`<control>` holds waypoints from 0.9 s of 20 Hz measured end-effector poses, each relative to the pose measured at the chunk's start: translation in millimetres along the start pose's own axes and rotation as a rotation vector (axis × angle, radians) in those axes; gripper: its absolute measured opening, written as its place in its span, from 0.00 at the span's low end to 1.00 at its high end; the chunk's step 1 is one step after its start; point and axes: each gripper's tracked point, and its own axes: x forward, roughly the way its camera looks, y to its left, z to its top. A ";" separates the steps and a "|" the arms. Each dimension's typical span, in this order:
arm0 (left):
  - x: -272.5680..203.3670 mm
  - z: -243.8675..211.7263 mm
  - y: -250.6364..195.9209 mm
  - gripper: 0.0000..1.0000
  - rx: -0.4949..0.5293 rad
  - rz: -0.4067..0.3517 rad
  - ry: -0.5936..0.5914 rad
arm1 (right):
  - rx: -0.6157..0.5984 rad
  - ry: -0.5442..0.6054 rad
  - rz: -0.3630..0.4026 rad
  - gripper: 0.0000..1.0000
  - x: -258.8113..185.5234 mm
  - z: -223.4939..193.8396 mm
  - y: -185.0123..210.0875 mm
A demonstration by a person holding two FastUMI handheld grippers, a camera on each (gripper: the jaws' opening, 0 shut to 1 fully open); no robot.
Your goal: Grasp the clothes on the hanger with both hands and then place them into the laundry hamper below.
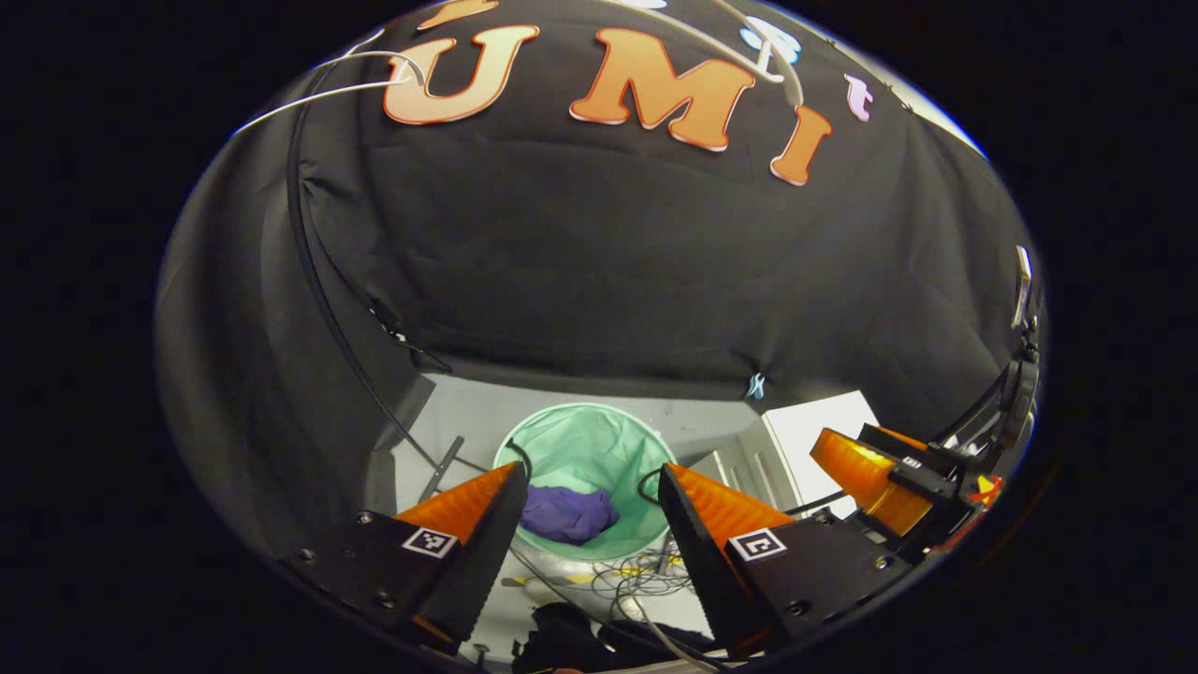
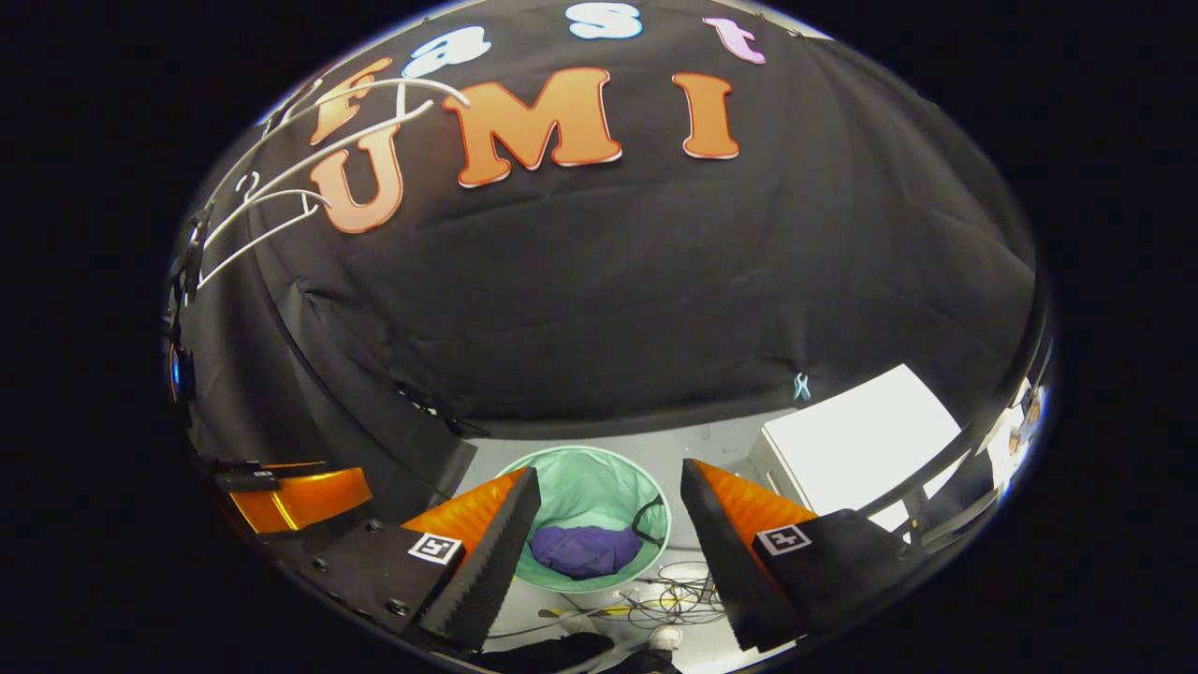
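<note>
the laundry hamper [image 1: 585, 445] stands on the pale floor [image 1: 468, 417] below you, a round pop-up tub with thin mint fabric walls, at the foot of the booth's black cloth. beside it sits a white box [image 2: 861, 431]. up high, bare white hangers [image 2: 281, 201] hang on their rail; in the left gripper view one hanger [image 1: 328, 89] shows with nothing on it.

your left gripper [image 1: 590, 505] points down at the hamper, fingers spread wide with nothing between them. your right gripper [image 2: 608, 515] is the same: fingers apart, empty. the right gripper [image 1: 870, 482] also shows at the right edge of the left gripper view.

the purple garment [image 1: 569, 513] lies bunched at the bottom of the hamper [image 2: 585, 477], seen again in the right gripper view [image 2: 582, 549]. judgement: placement looks done for this piece.

handling, judged: the garment is soft, light and limp, and will sag and fold wherever it is unsupported. if you must take it up again, pinch a thick fold on each side, not a single thin edge, which could slip out.

loose cables [image 2: 674, 594] trail on the floor just this side of the hamper; keep clear of them.
</note>
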 end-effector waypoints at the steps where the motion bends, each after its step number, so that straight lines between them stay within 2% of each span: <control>1: -7.6 5.7 -5.2 0.91 -0.015 0.000 -0.030 | -0.032 -0.021 -0.004 0.99 -8.5 8.3 -5.9; 6: -47.3 23.6 -28.9 0.91 -0.051 0.025 -0.134 | -0.074 -0.112 0.043 0.99 -49.8 34.3 -13.1; 12: -94.9 42.3 -44.8 0.92 -0.072 0.110 -0.273 | -0.124 -0.205 0.087 0.99 -88.9 61.0 -26.5; 18: -138.3 58.7 -54.0 0.93 -0.051 0.155 -0.430 | -0.149 -0.307 0.151 0.99 -138.3 82.3 -30.9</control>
